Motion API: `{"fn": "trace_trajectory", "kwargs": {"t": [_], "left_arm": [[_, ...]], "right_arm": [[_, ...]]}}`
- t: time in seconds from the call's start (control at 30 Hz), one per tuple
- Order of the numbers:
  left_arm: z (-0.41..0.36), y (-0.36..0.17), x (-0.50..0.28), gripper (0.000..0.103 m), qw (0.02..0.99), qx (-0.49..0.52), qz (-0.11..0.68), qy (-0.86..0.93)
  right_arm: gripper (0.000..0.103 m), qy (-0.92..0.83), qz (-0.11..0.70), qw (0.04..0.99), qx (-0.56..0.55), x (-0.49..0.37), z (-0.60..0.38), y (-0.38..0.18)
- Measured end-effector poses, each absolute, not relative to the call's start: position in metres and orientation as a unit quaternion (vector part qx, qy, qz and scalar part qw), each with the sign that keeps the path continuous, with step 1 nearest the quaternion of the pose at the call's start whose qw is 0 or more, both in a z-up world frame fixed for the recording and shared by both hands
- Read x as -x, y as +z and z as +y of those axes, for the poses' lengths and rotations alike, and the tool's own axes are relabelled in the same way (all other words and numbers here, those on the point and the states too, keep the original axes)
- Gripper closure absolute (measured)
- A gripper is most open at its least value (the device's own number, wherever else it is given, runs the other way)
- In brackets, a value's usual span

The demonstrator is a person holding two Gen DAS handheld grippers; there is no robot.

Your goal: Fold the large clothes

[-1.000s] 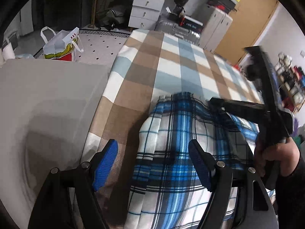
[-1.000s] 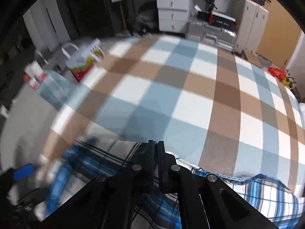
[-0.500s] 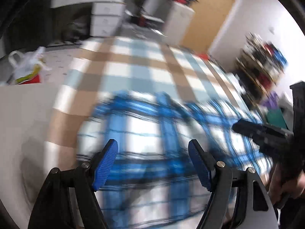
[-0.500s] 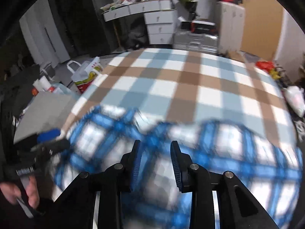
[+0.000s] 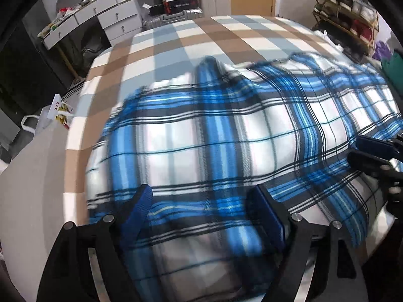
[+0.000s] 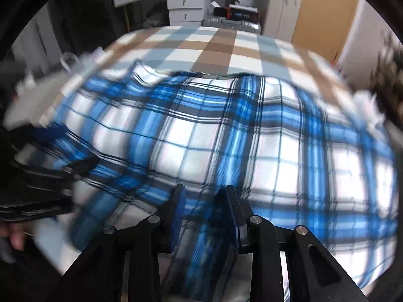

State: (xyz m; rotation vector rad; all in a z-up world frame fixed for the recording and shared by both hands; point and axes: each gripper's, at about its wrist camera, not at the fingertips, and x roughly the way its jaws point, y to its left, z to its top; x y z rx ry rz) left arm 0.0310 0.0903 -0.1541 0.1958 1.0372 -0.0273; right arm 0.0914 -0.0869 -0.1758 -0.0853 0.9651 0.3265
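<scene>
1. Blue-and-white plaid cloth (image 5: 226, 136) now lies spread wide over the checked bedspread (image 5: 214, 32); a second ago it was a narrower bunched heap, and half a second ago it was already opening out in a blur.
2. Left gripper (image 5: 201, 209) has its blue pads wide apart, as in both earlier frames, with the near edge of the plaid cloth passing between and under them; nothing is pinched.
3. Right gripper (image 6: 205, 209) was clamped tight a second ago; now its fingers stand a little apart, with a strip of the plaid cloth (image 6: 226, 136) running between them. Whether the pads actually press the fabric cannot be told through the blur.
4. In the left wrist view the right gripper (image 5: 372, 153) sits at the cloth's right edge, its two fingers close together.
5. The cloth's long axis runs across the bed from side to side, its far edge rumpled into a raised fold (image 5: 211, 68) pointing toward the room's back wall.
6. A white shopping bag (image 5: 55, 115) stands on the floor beside the bed's left corner, something yellow and red showing in it.
7. White drawers (image 5: 110, 17) and a silver suitcase (image 5: 173, 17) stand beyond the bed; a shelf (image 5: 347, 2) at the right holds small boxes, too blurred to name.
</scene>
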Motion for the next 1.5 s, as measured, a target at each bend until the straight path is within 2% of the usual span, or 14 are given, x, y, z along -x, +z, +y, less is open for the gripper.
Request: {"fn": "trace_trajectory", "kwargs": {"t": [0.07, 0.1, 0.13, 0.2, 0.37, 0.57, 0.63, 0.73, 0.77, 0.87, 1.03, 1.2, 1.4, 1.5], "left_arm": [[0.107, -0.141, -0.02, 0.024, 0.876, -0.069, 0.478, -0.004], [0.118, -0.134, -0.011, 0.024, 0.882, -0.056, 0.467, 0.01], [0.126, -0.131, -0.004, 0.024, 0.886, -0.045, 0.461, 0.022], [0.151, -0.131, 0.013, 0.023, 0.888, -0.014, 0.455, 0.056], [0.185, -0.162, 0.024, 0.024, 0.842, 0.059, 0.531, 0.071], [0.156, -0.164, 0.022, 0.026, 0.833, 0.031, 0.552, 0.016], [0.144, -0.164, 0.019, 0.052, 0.834, 0.01, 0.551, -0.003], [0.14, -0.165, 0.019, 0.077, 0.839, -0.013, 0.545, 0.008], [0.145, -0.165, 0.016, 0.094, 0.839, -0.004, 0.544, 0.006], [0.155, -0.164, 0.01, 0.097, 0.84, 0.017, 0.543, 0.013], [0.143, -0.167, 0.014, 0.099, 0.844, -0.09, 0.525, 0.067], [0.143, -0.169, 0.015, 0.099, 0.842, -0.122, 0.519, 0.086], [0.16, -0.148, 0.028, 0.099, 0.856, -0.142, 0.467, 0.168], [0.174, -0.123, 0.039, 0.099, 0.886, -0.08, 0.425, 0.165]], "right_arm": [[0.07, 0.192, 0.428, 0.883, 0.006, -0.077, -0.095, -0.159], [0.064, 0.2, 0.41, 0.89, 0.003, -0.069, -0.098, -0.152], [0.05, 0.208, 0.393, 0.896, 0.0, -0.061, -0.101, -0.146], [0.037, 0.215, 0.378, 0.9, -0.009, -0.051, -0.103, -0.142], [0.037, 0.249, 0.38, 0.89, -0.04, -0.046, -0.1, -0.138], [0.038, 0.306, 0.393, 0.867, 0.004, -0.032, -0.074, -0.143], [0.038, 0.303, 0.403, 0.863, 0.027, -0.031, -0.067, -0.149], [0.038, 0.307, 0.416, 0.855, 0.037, -0.029, -0.063, -0.156], [0.038, 0.307, 0.419, 0.853, 0.043, -0.03, -0.061, -0.158], [0.039, 0.292, 0.424, 0.854, 0.071, -0.031, -0.056, -0.167], [0.043, 0.262, 0.45, 0.847, 0.11, -0.037, -0.052, -0.185], [0.043, 0.252, 0.453, 0.845, 0.13, -0.037, -0.048, -0.193], [0.042, 0.293, 0.444, 0.847, 0.009, -0.045, -0.082, -0.164], [0.041, 0.254, 0.418, 0.871, -0.044, -0.051, -0.115, -0.154]]}}
